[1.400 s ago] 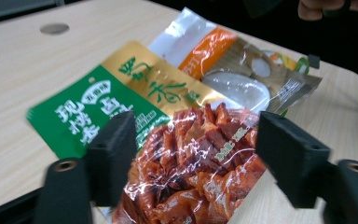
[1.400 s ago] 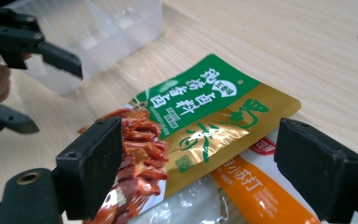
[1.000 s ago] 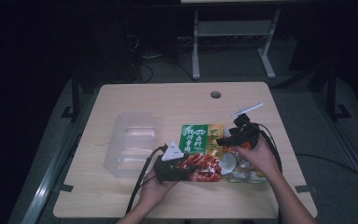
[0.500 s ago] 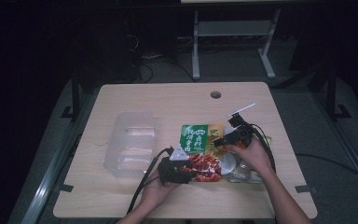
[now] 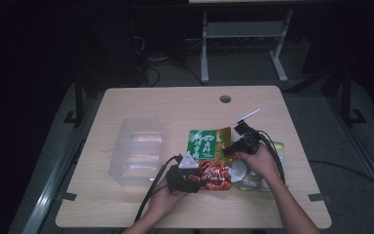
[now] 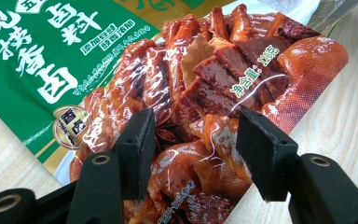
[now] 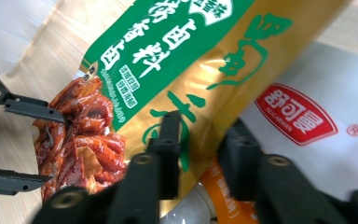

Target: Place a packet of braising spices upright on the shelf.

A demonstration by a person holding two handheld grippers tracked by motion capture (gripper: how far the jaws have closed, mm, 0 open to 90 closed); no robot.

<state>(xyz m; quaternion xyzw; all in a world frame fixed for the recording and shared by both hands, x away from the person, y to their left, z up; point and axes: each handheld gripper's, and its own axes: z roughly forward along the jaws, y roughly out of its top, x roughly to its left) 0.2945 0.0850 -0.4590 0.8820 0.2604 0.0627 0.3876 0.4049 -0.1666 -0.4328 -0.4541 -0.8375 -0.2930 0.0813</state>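
The green and gold snack pouch (image 5: 209, 156) lies flat on the wooden table (image 5: 175, 105), and it is a glossy thing: a green panel with white characters, a gold band along one edge, and at the near end a printed picture of reddish-brown braised meat. Light glints off the film in the left gripper view (image 6: 177, 93).

The left gripper (image 5: 192, 179) is set over the meat-picture end. Its two black pads (image 6: 137, 140) stand apart, one on each side of the printed meat; they seem to rest on the face of the pouch, and I cannot tell whether they pinch it.

The right gripper (image 5: 229, 150) is at the gold edge. Its jaws have just been closing, and in the right gripper view (image 7: 200, 154) that edge runs up between the two fingers (image 7: 170, 140), which stand close together about it; whether the pads already press the film is hard to make out.

Just beyond the right fingers, partly under the pouch, lies a white packet (image 7: 307, 126) with a red label. A clear plastic tray (image 5: 137, 148) sits well off to the left of the left gripper.
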